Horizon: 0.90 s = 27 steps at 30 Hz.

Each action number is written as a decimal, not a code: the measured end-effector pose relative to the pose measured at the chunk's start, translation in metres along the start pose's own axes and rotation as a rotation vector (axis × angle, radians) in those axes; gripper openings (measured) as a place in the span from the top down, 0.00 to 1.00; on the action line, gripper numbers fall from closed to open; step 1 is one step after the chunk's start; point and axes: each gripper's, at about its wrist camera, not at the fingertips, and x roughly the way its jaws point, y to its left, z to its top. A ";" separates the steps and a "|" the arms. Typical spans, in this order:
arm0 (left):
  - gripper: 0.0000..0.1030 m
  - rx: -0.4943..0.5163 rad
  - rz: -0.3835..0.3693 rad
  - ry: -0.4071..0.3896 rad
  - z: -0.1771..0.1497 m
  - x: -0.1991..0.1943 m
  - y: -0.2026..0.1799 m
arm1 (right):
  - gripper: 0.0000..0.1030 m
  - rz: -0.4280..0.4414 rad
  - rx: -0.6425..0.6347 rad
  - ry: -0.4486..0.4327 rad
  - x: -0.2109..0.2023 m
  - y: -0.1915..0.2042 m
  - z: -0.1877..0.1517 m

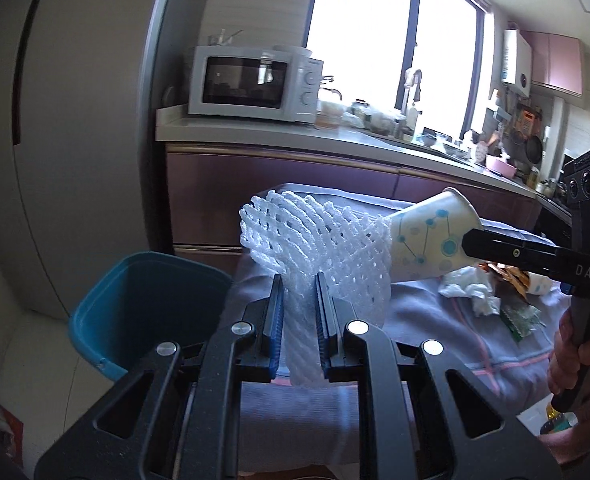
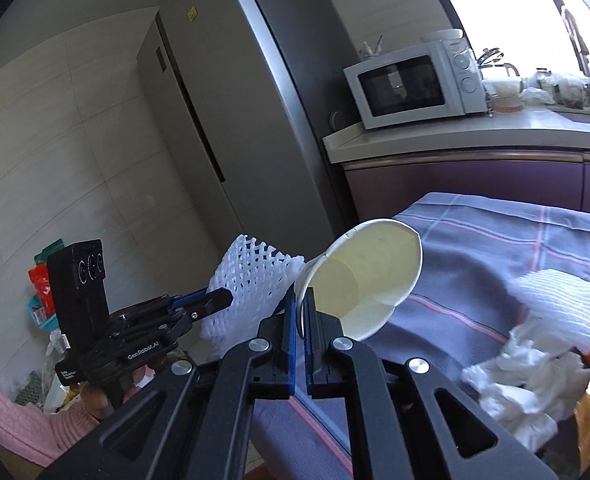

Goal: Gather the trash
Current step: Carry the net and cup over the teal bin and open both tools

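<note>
My left gripper is shut on a white foam fruit net, held above the cloth-covered table. It also shows in the right wrist view, with the left gripper beside it. My right gripper is shut on the rim of a paper cup, tilted with its mouth toward the camera. In the left wrist view the cup has blue dot patterns and the right gripper clamps it. A blue trash bin stands on the floor left of the table.
Crumpled white tissue, another foam net and wrappers lie on the table. A counter with a microwave runs behind. A grey fridge stands at the left. Bags clutter the floor.
</note>
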 end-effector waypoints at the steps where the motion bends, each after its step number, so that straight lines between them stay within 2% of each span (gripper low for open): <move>1: 0.85 -0.012 0.025 0.000 0.002 0.000 0.011 | 0.98 0.021 0.002 0.017 0.012 0.002 0.004; 7: 0.85 -0.072 0.151 0.037 0.000 0.015 0.074 | 0.97 0.108 -0.025 0.115 0.075 0.018 0.023; 12: 0.85 -0.096 0.228 0.096 -0.009 0.036 0.108 | 0.97 0.135 -0.038 0.188 0.117 0.031 0.026; 23: 0.82 -0.119 0.307 0.200 -0.020 0.084 0.143 | 0.96 0.127 -0.033 0.341 0.196 0.046 0.017; 27: 0.76 -0.132 0.323 0.226 -0.021 0.101 0.151 | 0.92 0.105 -0.039 0.380 0.214 0.048 0.011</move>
